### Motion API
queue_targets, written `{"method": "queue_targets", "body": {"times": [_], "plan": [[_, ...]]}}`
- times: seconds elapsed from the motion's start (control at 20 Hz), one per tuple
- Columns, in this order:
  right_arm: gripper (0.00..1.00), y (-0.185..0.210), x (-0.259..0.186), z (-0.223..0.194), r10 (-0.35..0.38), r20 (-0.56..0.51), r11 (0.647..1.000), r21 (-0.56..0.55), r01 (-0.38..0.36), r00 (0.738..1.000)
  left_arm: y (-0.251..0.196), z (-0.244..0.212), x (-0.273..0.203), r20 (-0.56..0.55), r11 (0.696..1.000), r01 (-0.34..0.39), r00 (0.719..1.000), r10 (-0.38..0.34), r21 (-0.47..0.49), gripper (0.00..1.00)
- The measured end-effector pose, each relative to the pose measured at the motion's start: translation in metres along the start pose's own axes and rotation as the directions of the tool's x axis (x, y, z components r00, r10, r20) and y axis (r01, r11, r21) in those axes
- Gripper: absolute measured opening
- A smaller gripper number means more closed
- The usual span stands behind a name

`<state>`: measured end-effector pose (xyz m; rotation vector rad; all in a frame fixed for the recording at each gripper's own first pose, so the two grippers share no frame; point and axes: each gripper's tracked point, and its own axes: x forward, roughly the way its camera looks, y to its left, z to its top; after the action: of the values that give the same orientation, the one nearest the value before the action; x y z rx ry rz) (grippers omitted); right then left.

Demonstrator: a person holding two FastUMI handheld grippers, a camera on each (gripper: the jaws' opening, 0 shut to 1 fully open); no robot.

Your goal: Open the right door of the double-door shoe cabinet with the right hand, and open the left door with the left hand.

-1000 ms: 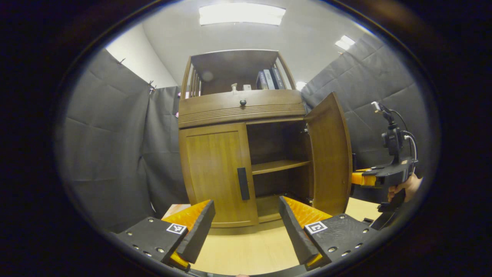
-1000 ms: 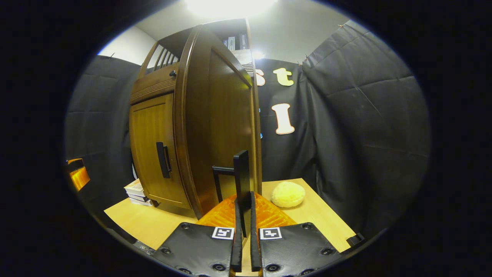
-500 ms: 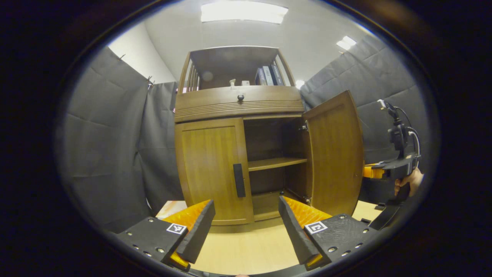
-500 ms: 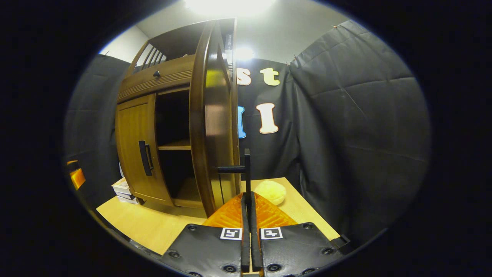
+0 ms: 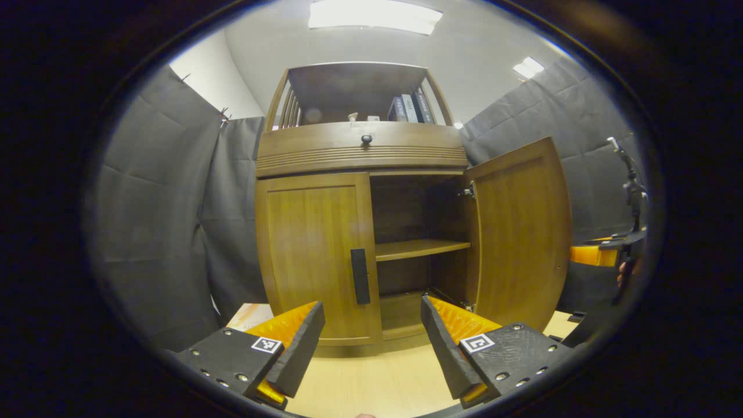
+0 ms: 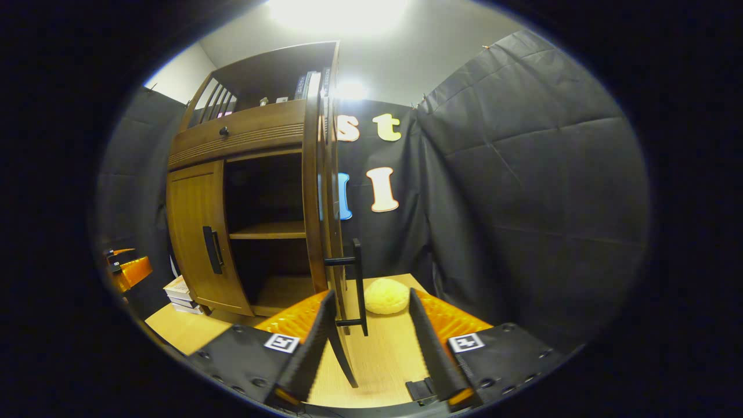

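The right gripper (image 6: 371, 325) is seen with its jaws spread wide, and nothing is held between them. The black bar handle of the right door (image 6: 358, 285) stands in the gap between the two fingers, touched by neither. The right door of the brown wooden double-door shoe cabinet (image 5: 518, 229) is swung fully open, so that its edge is presented to the right gripper view. Behind it, a dark interior with a single wooden shelf (image 5: 421, 248) is exposed. A round pale yellow sponge-like object (image 6: 386, 295) is seen on the light wooden table (image 6: 389, 354) just beyond the door handle.

The left gripper (image 5: 371, 337) is likewise held wide open and empty, in front of the cabinet and apart from it. The left door (image 5: 316, 255) is shut, and its black vertical handle (image 5: 360, 276) is seen above the gap between the fingers, untouched. A drawer front with a small dark knob (image 5: 366, 139) runs above both doors, and upright books (image 5: 409, 108) are stored on the open top shelf. A stack of books (image 6: 181, 293) lies on the table beside the cabinet's left side.
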<state>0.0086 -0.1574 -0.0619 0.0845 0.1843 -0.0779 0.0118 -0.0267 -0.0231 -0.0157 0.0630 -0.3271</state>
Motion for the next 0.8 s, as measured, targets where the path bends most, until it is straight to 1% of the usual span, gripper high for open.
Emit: {"method": "queue_targets", "body": {"times": [0.1,0.3,0.5,0.55,0.65,0.8], "plan": [[0.98,-0.001,-0.015,0.008,-0.007,0.02,1.0,0.011,0.007,1.0,0.006,0.002,0.019,0.005,1.0,0.0,1.0,0.0,-0.002,0.95],[0.98,0.001,-0.04,0.015,-0.034,0.046,0.999,-0.01,0.035,0.998,0.015,0.005,0.057,0.023,1.0,-0.006,1.0,0.006,-0.017,0.95],[0.98,0.006,-0.055,0.02,-0.045,0.067,0.997,-0.053,0.048,0.997,0.025,0.007,0.091,0.04,1.0,-0.02,0.999,0.02,-0.002,0.95],[0.92,0.006,-0.057,0.02,-0.05,0.066,0.997,-0.06,0.054,0.997,0.028,0.009,0.098,0.047,1.0,-0.024,0.999,0.024,0.006,0.95],[0.92,0.007,-0.061,0.02,-0.058,0.064,0.997,-0.056,0.061,0.996,0.034,0.008,0.113,0.056,0.999,-0.035,0.998,0.034,0.009,0.95],[0.92,0.007,-0.068,0.015,-0.071,0.054,0.996,-0.043,0.073,0.996,0.037,0.0,0.137,0.052,1.0,-0.03,0.998,0.031,-0.006,0.95]]}}
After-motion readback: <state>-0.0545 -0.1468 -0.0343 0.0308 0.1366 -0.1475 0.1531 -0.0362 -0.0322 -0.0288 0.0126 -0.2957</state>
